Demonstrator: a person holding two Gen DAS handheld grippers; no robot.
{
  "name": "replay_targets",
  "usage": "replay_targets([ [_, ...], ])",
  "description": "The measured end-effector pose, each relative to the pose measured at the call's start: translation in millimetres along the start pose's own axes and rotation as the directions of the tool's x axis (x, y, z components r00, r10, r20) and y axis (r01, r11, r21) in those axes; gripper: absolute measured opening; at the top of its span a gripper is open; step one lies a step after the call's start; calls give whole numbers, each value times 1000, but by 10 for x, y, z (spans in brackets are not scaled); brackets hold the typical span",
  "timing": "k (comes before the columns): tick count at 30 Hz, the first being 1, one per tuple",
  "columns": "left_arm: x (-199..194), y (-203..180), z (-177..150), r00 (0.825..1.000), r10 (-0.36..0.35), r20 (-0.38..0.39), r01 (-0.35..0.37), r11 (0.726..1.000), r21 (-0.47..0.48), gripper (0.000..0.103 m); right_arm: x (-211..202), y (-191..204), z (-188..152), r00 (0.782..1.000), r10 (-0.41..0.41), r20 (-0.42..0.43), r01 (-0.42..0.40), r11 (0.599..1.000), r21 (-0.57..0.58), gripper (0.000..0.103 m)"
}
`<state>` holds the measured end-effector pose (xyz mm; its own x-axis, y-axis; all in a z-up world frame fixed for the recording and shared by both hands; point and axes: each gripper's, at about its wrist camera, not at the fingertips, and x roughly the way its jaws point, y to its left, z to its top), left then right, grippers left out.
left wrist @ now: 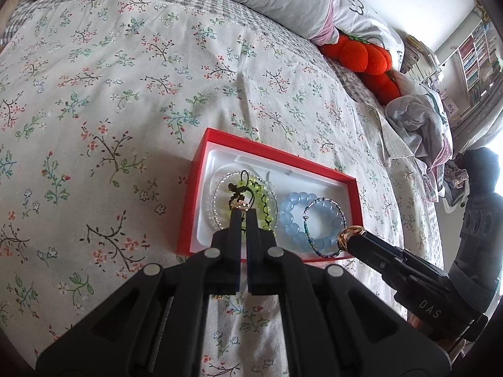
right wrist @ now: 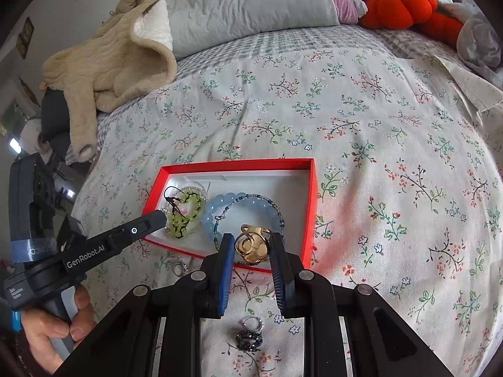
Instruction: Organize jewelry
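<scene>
Two handheld grippers over a red jewelry box (left wrist: 188, 210) on a floral bedspread (left wrist: 110, 94).

The right wrist view alone shows the left gripper (right wrist: 162, 216) from the side, printed "GenRobot.AI", with a label reading "Data Acquisition System" and a hand (right wrist: 53, 330) on its grip. The left wrist view shows "DAS" on the right gripper (left wrist: 344, 238). In the box lie a pale blue bead bracelet (left wrist: 295, 216), a thin teal beaded bracelet (left wrist: 327, 207), a green bracelet (left wrist: 267, 201) and a clear bead strand (left wrist: 217, 198). The right gripper's blue pads, partly apart, clamp a gold ring (right wrist: 251, 246) above the box's near edge. The left gripper's jaws are pressed together on a small gold-and-black-cord piece (left wrist: 239, 202), too small to identify. Only the right wrist view shows a dark ring (right wrist: 248, 342) and a silver ring (right wrist: 253, 323) on the bedspread, partly hidden between the gripper's arms.
</scene>
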<state>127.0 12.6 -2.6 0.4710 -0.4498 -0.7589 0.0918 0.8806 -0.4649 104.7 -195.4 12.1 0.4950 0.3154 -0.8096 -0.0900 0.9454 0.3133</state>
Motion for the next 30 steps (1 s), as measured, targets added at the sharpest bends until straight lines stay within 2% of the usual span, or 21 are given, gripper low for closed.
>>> replay_targets([
  [6, -24, -4, 20, 1000, -1, -5, 1, 1000, -14, 6, -12, 4, 1, 1000, 4, 2, -4, 1000, 1, 23],
  [14, -155, -17, 8, 999, 34, 27, -34, 999, 2, 25, 17, 24, 30, 1000, 6, 2, -6, 1000, 1, 23],
  [21, -227, 13, -15, 995, 86, 41, -87, 996, 33, 33, 85, 36, 74, 1000, -5, 8, 5, 1000, 3, 23],
  [25, -277, 26, -28, 993, 102, 51, -104, 994, 39, 49, 80, 49, 95, 1000, 2, 5, -2, 1000, 12, 24],
  [30, -338, 30, -84, 990, 128, 56, -131, 989, 63, 58, -20, 57, 62, 1000, 10, 8, -10, 1000, -2, 24],
])
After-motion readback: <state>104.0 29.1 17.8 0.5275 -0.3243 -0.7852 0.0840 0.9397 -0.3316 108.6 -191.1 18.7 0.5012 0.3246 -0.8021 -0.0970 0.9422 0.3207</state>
